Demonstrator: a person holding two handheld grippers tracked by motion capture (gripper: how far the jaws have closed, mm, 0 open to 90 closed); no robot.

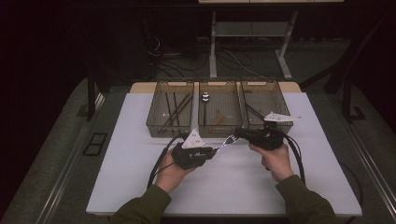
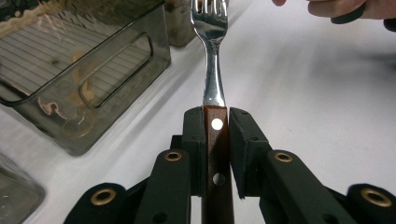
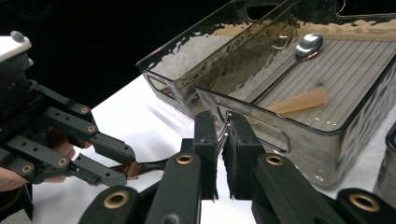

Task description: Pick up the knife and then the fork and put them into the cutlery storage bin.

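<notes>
The fork [image 2: 214,56] hangs level just above the white worktop [image 1: 233,182] in front of the middle tray [image 1: 219,130], its wooden handle clamped in the left gripper [image 1: 212,152] fingers, its tines pinched by the right gripper [image 1: 238,134] fingers.

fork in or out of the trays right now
Out. The fork is held level above the table, handle in the left hand-held gripper, tines in the right hand-held gripper.
</notes>
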